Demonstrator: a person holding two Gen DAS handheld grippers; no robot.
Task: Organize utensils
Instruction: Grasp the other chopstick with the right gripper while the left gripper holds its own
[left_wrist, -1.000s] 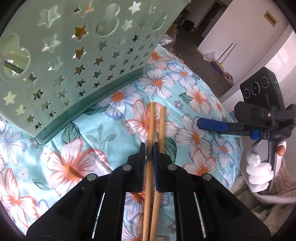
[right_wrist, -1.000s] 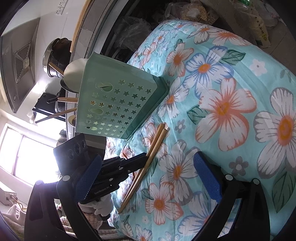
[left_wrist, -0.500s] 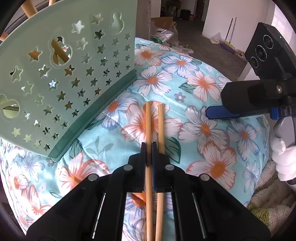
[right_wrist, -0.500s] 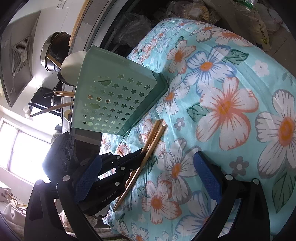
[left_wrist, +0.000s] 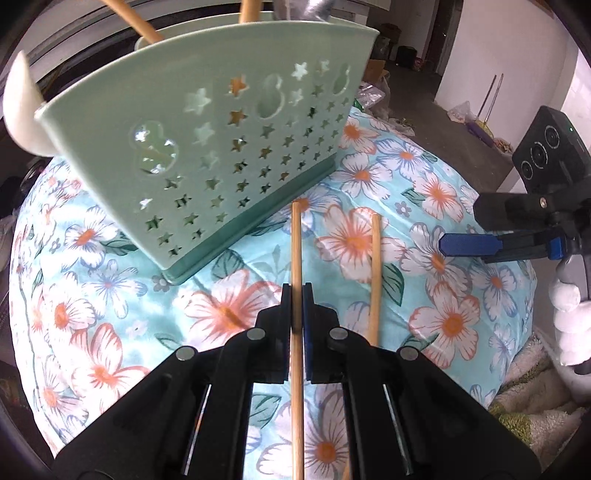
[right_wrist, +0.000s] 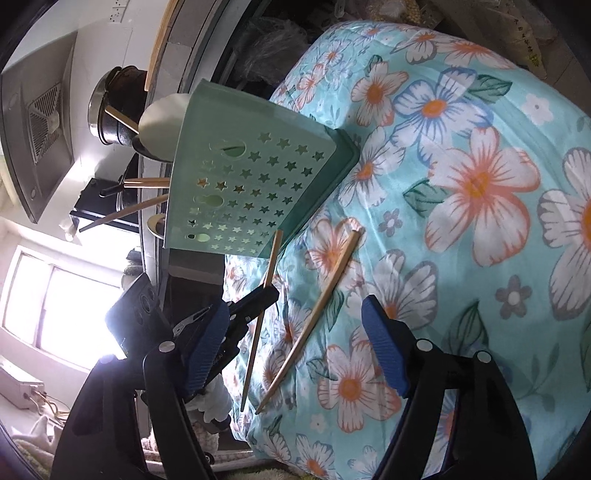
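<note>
Left tool (left_wrist: 294, 295) clamped on one chopstick (left_wrist: 296, 258), lifted clear of the floral cloth (left_wrist: 443, 321).
The second chopstick (right_wrist: 317, 314) lies on the cloth just beside it, near the green star-punched utensil holder (left_wrist: 221, 147); right tool (right_wrist: 295, 350) is closing, nothing between its pads.

We can read no text, label, brand, number or sign in either view. The pale packet (right_wrist: 532, 55) at about one o'clock in the right wrist view carries dark print, but it is too small and blurred for us to make out. The black camera block (left_wrist: 550, 151) at about two o'clock in the left wrist view shows only round lenses and a small green light, and we find no lettering on it that we can read
</note>
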